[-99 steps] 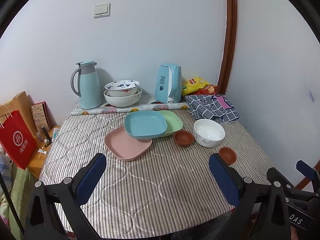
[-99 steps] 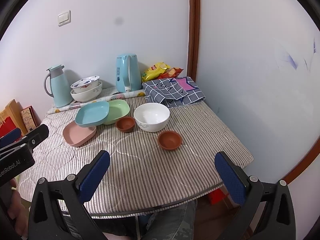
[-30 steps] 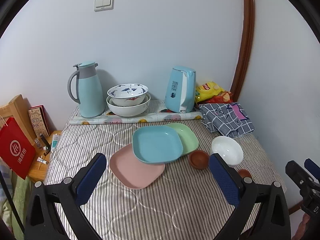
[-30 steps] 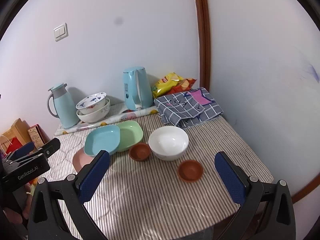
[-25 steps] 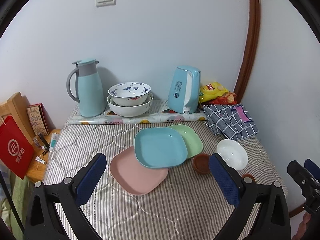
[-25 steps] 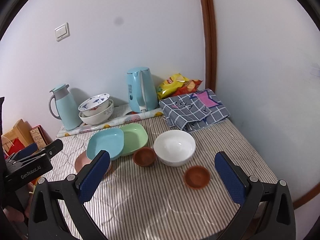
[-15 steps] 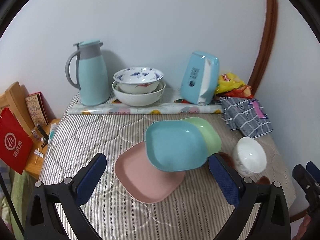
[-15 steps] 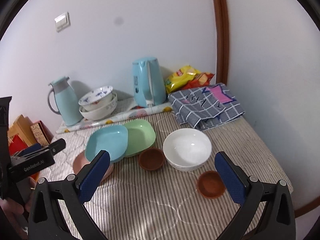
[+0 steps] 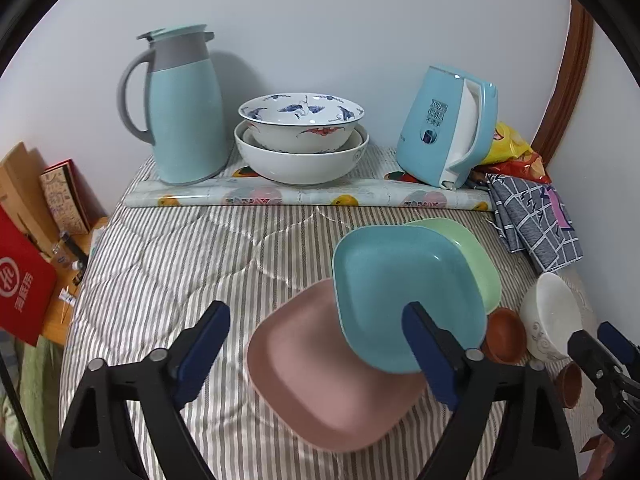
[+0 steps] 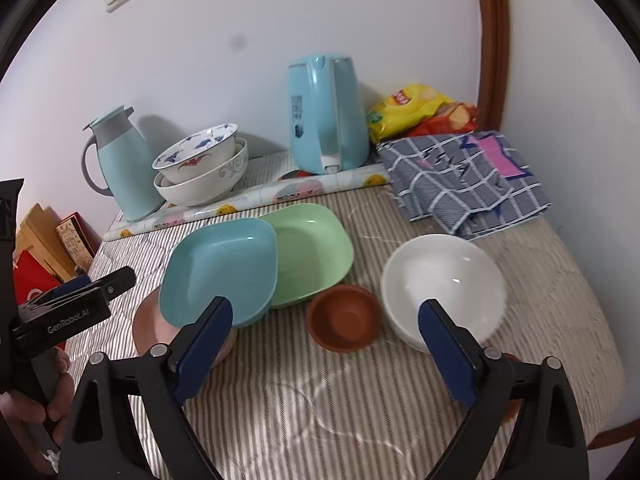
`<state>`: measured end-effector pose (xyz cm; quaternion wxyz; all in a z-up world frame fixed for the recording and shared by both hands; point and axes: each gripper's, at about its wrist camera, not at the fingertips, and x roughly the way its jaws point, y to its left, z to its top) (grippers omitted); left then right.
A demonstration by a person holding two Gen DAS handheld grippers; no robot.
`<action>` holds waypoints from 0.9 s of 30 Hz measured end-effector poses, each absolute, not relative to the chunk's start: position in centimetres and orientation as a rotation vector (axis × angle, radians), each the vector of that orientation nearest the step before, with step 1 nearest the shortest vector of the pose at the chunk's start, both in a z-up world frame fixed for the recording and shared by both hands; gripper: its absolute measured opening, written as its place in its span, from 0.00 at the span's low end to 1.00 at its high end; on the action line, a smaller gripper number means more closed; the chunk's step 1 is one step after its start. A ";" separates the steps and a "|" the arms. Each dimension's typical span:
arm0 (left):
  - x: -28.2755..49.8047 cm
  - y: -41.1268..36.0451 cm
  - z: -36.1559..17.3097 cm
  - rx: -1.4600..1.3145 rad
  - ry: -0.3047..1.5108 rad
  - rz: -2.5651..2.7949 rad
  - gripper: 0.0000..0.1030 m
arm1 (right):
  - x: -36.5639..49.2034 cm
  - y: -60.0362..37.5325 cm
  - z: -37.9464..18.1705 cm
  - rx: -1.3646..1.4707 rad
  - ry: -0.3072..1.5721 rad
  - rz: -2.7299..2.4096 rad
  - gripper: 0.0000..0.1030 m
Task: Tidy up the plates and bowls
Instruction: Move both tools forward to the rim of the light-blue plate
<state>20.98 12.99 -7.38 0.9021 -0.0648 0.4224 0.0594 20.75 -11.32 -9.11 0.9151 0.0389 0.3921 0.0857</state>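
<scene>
left gripper (image 9: 316, 344) hangs over the pink plate (image 9: 320, 380), jaws wide apart and just been closing a little, nothing between the pads. right gripper (image 10: 326, 344) same deal: jaws spread, just been narrowing slightly, nothing gripped, brown dish (image 10: 344, 326) and white bowl (image 10: 442, 290) sitting beyond its fingertips. blue plate (image 9: 404, 292) overlaps the pink plate's far edge and also leans on the green plate (image 9: 474, 256) to its right. brown dish sits just beside the white bowl, in front of the green plate. second brown dish (image 9: 570, 384) near the table's right edge, mostly hidden in the right wrist view. patterned bowl (image 9: 302, 120) nested in a bigger white bowl (image 9: 300, 160) at the back wall, between the thermos jug (image 9: 184, 104) and the kettle (image 9: 444, 132). checked cloth (image 10: 464, 180) at the back right on the striped table cover (image 9: 180, 264).
</scene>
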 end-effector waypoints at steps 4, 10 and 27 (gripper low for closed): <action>23.1 13.0 -8.3 -0.137 0.889 0.094 0.78 | 22.3 -10.5 -10.1 0.095 0.827 0.184 0.81; 26.4 13.0 -9.7 -0.150 0.909 0.068 0.71 | 24.3 -9.1 -11.4 0.086 0.855 0.204 0.76; 30.5 12.5 -13.4 -0.168 0.989 0.022 0.46 | 27.4 -6.3 -15.4 0.088 0.964 0.246 0.59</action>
